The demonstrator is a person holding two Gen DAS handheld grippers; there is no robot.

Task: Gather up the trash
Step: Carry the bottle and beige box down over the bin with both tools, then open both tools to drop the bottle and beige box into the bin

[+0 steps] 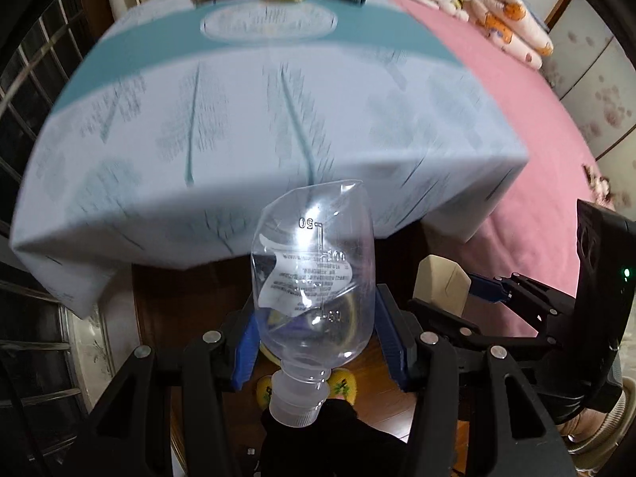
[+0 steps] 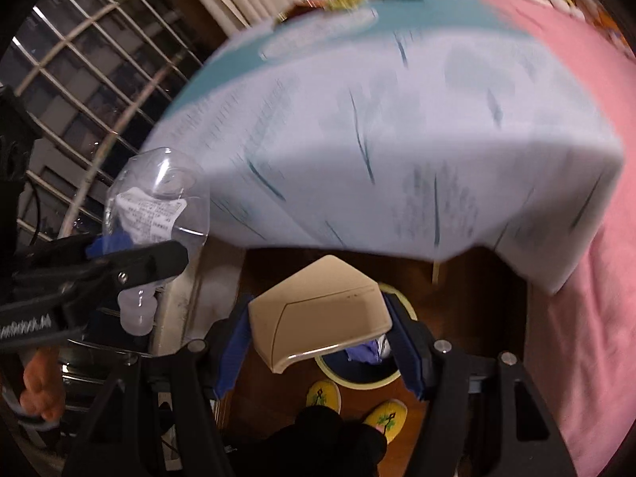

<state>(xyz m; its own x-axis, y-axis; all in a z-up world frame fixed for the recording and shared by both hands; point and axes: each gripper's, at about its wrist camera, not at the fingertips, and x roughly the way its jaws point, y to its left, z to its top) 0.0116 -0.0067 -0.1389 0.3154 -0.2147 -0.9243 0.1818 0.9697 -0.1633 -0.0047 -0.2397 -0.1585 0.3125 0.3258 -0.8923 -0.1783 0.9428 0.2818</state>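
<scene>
Left wrist view: the clear plastic bottle (image 1: 314, 278) sits in the lower middle of the frame, neck toward the camera, with the jaws of the left gripper (image 1: 316, 330) clamped on its sides. In the right wrist view, the beige box (image 2: 322, 310) is in the lower middle, and the jaws of the right gripper (image 2: 318, 342) are pressed on its two sides.

Under the box, low in that frame, peeks the round bin (image 2: 363, 377) with a dark inside and some purple stuff in it. It stands on the brown floor (image 2: 469, 302), just above the yellow slippers (image 2: 324, 397). I think the step now is to bring both things over the bin and let go.

To do it well, get each thing right above the hole first. The bin's mouth looks small, so drop one at a time. The bottle is light and may bounce, so go low. Keep away from the blue cloth of the counter (image 2: 397, 139), which hangs near.
</scene>
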